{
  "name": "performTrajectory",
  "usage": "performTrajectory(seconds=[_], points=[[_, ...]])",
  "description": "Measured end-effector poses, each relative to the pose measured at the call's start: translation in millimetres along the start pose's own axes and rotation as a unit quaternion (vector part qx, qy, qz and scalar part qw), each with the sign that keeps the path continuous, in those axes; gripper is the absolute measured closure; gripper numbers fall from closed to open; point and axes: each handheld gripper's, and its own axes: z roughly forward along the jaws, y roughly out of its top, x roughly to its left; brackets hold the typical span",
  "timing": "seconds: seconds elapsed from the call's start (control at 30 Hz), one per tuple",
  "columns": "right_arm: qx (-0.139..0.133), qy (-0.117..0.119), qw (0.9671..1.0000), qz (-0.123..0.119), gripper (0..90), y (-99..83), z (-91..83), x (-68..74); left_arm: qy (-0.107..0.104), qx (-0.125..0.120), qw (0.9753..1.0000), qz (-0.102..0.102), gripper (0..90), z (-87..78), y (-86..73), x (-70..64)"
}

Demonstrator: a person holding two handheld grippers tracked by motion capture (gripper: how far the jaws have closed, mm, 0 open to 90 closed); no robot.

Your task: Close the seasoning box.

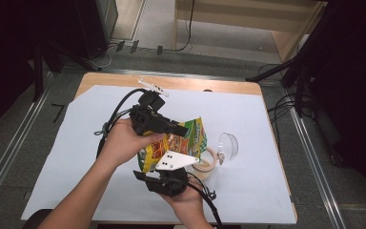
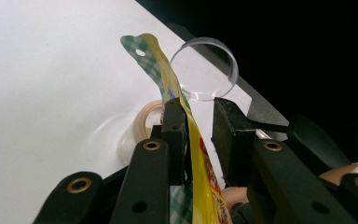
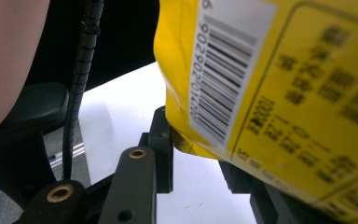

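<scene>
I'm over a wooden table (image 1: 228,86) spread with a white sheet (image 1: 76,157). Grey floor (image 1: 9,143) lies all round. Black stands (image 1: 295,71) and cables (image 1: 279,102) crowd the right, dark gear sits far left, and pale wooden furniture (image 1: 248,14) stands at the far side.

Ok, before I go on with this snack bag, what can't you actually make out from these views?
- Right tool, right gripper view: the yellow printed snack bag covers its far jaw, so its grip is unclear.
- Roll of beige tape, high view: partly behind the bag and the grey plate.
- Bag's print, right gripper view: blurred, cut by the frame edge.
- Clear plastic cup, left gripper view: contents unreadable.
</scene>
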Motion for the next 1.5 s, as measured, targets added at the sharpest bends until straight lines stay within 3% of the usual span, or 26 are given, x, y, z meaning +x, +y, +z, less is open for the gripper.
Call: performTrajectory(seconds=[1.5], points=[[0.001, -0.004, 1.0000, -0.005, 70.5, -0.2, -0.3, 0.1, -0.002, 0.000, 1.0000, 0.001, 75.5, -0.3, -0.2, -0.4]])
